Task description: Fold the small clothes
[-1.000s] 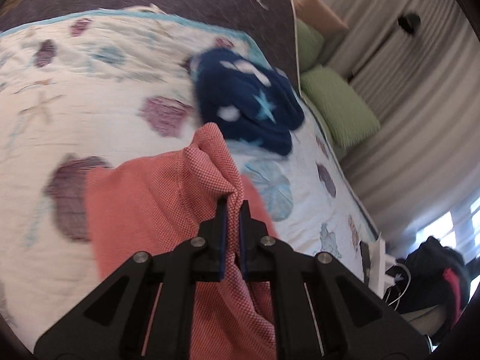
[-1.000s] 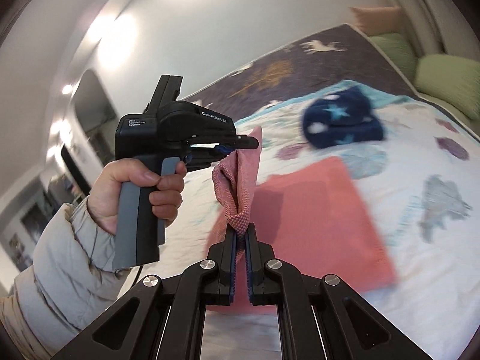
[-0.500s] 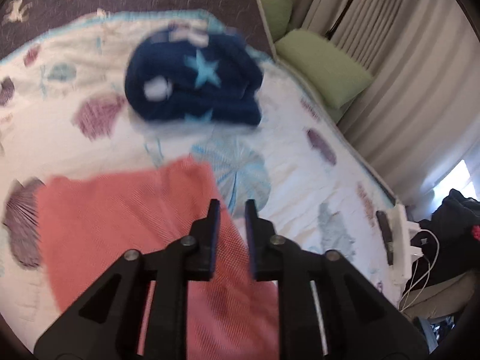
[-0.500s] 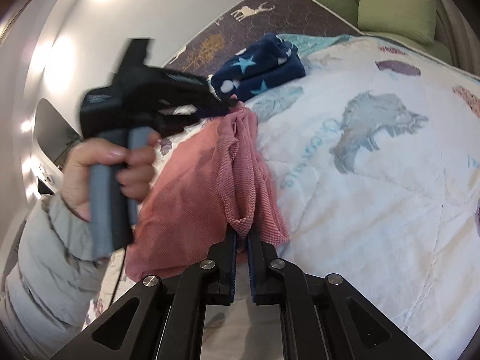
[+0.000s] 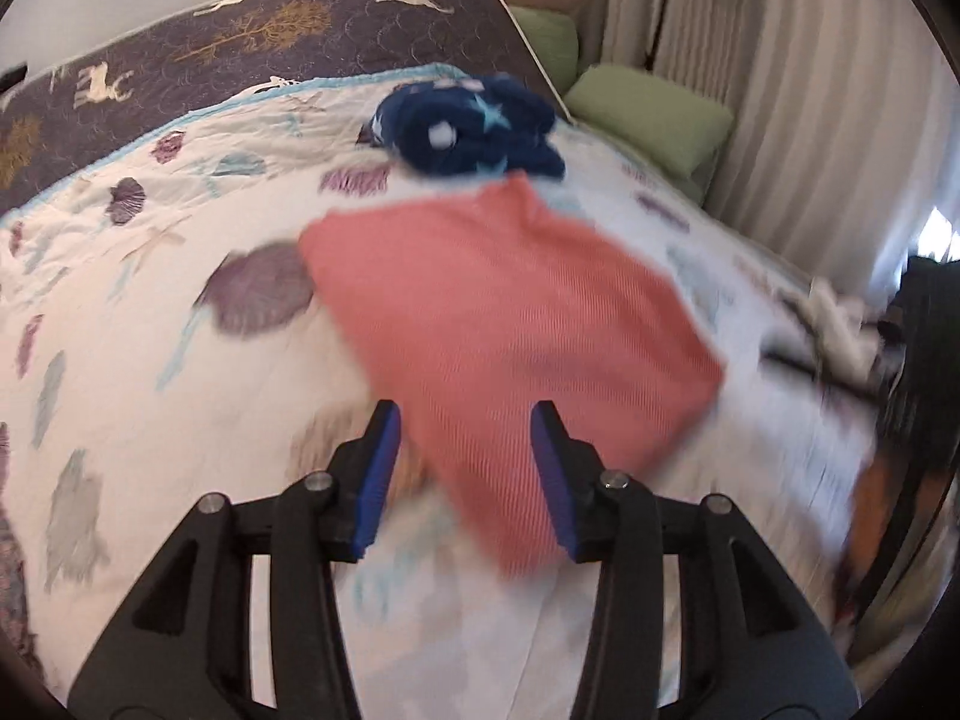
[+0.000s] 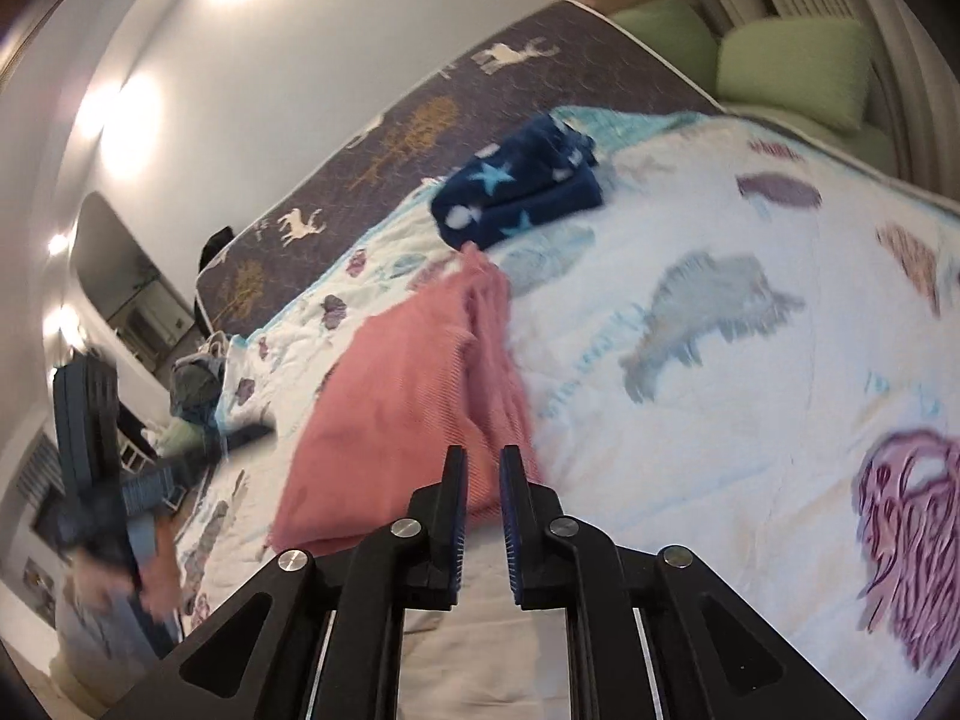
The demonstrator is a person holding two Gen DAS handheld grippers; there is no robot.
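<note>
A salmon-pink checked cloth (image 5: 510,324) lies folded on the white shell-print quilt (image 5: 150,360). It also shows in the right wrist view (image 6: 408,402), with a bunched ridge along its right side. My left gripper (image 5: 465,456) is open and empty, held above the cloth's near edge. My right gripper (image 6: 483,489) is slightly open and empty, just off the cloth's near corner. A folded navy star-print garment (image 5: 474,126) lies beyond the pink cloth; it also shows in the right wrist view (image 6: 516,186).
Green pillows (image 5: 648,114) and curtains (image 5: 810,90) stand to the right of the bed. A dark deer-print bedspread (image 5: 240,42) covers the far end. Dark bags and cables (image 5: 840,330) lie off the right edge. The left hand-held gripper (image 6: 102,456) shows blurred at far left.
Both grippers let go of the pink cloth, which dropped flat and folded over. The left gripper opened wide and drew back; the right gripper opened slightly.
</note>
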